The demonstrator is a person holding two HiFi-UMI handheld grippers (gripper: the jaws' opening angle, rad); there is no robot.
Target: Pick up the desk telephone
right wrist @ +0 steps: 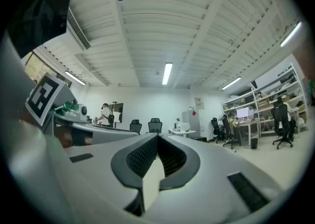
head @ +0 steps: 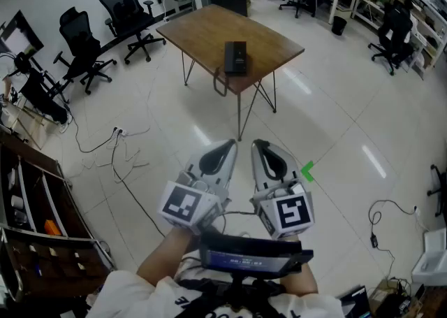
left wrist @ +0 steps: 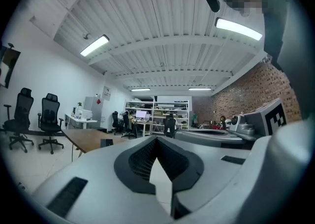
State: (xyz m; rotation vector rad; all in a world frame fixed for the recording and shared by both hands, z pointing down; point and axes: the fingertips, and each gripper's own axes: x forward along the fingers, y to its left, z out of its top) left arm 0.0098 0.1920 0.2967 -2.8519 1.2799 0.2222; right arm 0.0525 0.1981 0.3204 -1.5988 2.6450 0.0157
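Observation:
A black desk telephone lies near the front edge of a brown wooden table across the room; in the left gripper view the telephone shows small on the table at the left. My left gripper and right gripper are held side by side close to my body, well short of the table, both shut with nothing between the jaws. In their own views the left gripper and right gripper have their tips together.
Black office chairs stand left of the table. Cables trail over the floor at the left, and a wooden shelf lines the left edge. Desks and more chairs fill the far right. A green mark is on the pale floor.

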